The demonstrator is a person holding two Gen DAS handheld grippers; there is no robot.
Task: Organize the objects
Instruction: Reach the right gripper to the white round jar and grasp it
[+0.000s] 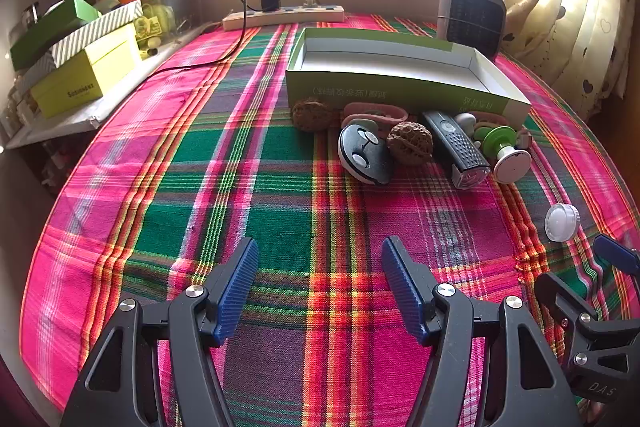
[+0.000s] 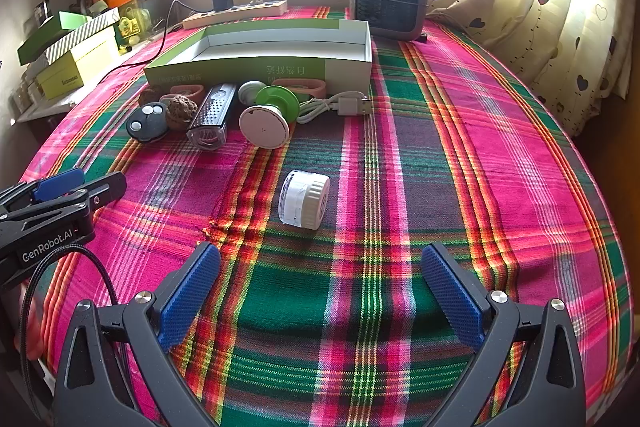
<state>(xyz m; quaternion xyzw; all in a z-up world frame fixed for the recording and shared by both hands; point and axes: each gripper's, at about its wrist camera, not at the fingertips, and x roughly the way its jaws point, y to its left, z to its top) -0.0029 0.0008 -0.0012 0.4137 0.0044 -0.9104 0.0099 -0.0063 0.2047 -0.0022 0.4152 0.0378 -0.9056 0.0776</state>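
1. White jar (image 2: pixel 304 199) lies on its side on the worktop (image 2: pixel 460 155), just ahead of the right gripper (image 2: pixel 320 291) — light, rigid, likely to roll.
2. Grip across its ribbed cap.
3. Both grippers' fingers spread apart — empty.

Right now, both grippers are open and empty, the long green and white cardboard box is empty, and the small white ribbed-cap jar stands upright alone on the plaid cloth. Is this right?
Not quite: the small white ribbed-cap jar lies on its side, as the right wrist view shows. The rest holds: the left gripper and right gripper are open and empty, and the long green and white cardboard box is empty.
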